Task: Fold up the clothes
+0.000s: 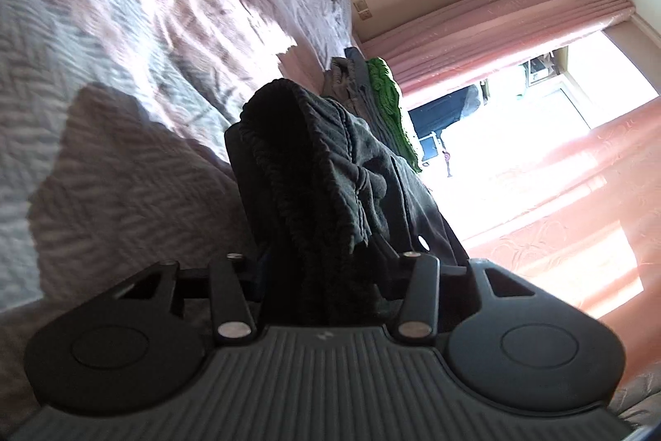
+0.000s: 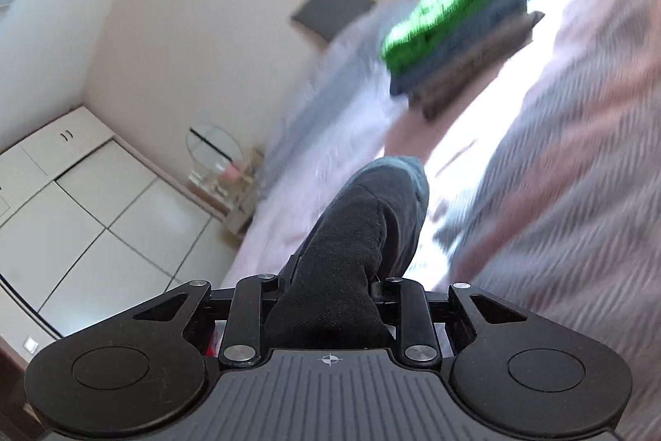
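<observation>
We are clenching both grippers, left (image 1: 326, 201) and right (image 2: 355, 234), on a dark garment (image 1: 330, 160) above the bed (image 1: 124, 48), probably near the folded stack (image 2: 454, 32)

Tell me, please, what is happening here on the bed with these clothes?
A person is folding laundry with a handheld tool in each hand. The left tool has a dark grey garment bunched between its fingers, and the right tool is clamped on dark grey fabric too, probably the same piece. Further along the pink and grey bedspread, a folded pile with a green item on top already sits.
</observation>
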### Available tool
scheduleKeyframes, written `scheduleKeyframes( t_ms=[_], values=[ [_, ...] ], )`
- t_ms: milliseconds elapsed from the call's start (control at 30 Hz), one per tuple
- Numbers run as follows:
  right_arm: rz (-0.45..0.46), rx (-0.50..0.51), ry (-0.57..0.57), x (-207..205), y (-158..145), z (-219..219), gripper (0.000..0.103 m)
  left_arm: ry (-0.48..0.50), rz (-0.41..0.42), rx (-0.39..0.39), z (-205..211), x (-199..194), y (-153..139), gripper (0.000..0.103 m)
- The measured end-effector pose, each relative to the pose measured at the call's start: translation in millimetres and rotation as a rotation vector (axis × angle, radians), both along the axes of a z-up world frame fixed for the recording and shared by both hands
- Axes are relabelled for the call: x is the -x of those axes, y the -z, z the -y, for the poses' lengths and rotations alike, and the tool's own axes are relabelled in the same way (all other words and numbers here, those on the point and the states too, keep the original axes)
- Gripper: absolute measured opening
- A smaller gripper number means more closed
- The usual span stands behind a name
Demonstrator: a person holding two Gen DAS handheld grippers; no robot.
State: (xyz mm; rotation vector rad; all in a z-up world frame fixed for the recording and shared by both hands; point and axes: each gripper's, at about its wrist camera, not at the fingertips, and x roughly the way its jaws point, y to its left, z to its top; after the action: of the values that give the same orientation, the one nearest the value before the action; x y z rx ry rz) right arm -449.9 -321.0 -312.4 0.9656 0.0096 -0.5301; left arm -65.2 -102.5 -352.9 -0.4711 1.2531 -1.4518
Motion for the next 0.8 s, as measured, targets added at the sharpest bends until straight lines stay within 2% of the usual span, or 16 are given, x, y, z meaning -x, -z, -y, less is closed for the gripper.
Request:
scheduleKeyframes(
  t_ms=[67, 133, 167, 200, 267, 333, 467, 533, 633, 800],
  values=[
    [-0.011, -0.038, 0.045, 16, 11, 15, 0.028, 0.011, 0.043, -0.024, 20, 15, 2, 0.042],
    [-0.059, -0.166, 0.123, 29, 36, 29, 0.039, 0.014, 0.093, -0.058, 36, 27, 4, 0.043],
    [-0.094, -0.236, 0.142, 35, 49, 32, 0.043, 0.008, 0.116, -0.071, 37, 30, 2, 0.045],
    [-0.099, -0.264, 0.153, 41, 59, 28, 0.043, 0.004, 0.134, -0.08, 36, 33, -1, 0.045],
    [-0.052, -0.246, 0.183, 54, 65, 14, 0.044, -0.021, 0.148, -0.09, 23, 33, -9, 0.045],
    [-0.013, -0.243, 0.23, 67, 57, 1, 0.052, -0.059, 0.159, -0.101, 6, 30, -17, 0.044],
    [0.028, -0.261, 0.287, 93, 42, -23, 0.052, -0.132, 0.167, -0.11, -37, 29, -43, 0.044],
    [0.033, -0.252, 0.279, 97, 29, -32, 0.052, -0.13, 0.146, -0.093, -44, 36, -53, 0.044],
    [0.102, -0.265, 0.231, 100, 16, -43, 0.052, -0.105, 0.083, -0.076, -39, 48, -56, 0.045],
    [0.174, -0.345, 0.159, 86, 21, -44, 0.049, -0.082, -0.014, -0.106, -15, 66, -35, 0.045]
  ],
)
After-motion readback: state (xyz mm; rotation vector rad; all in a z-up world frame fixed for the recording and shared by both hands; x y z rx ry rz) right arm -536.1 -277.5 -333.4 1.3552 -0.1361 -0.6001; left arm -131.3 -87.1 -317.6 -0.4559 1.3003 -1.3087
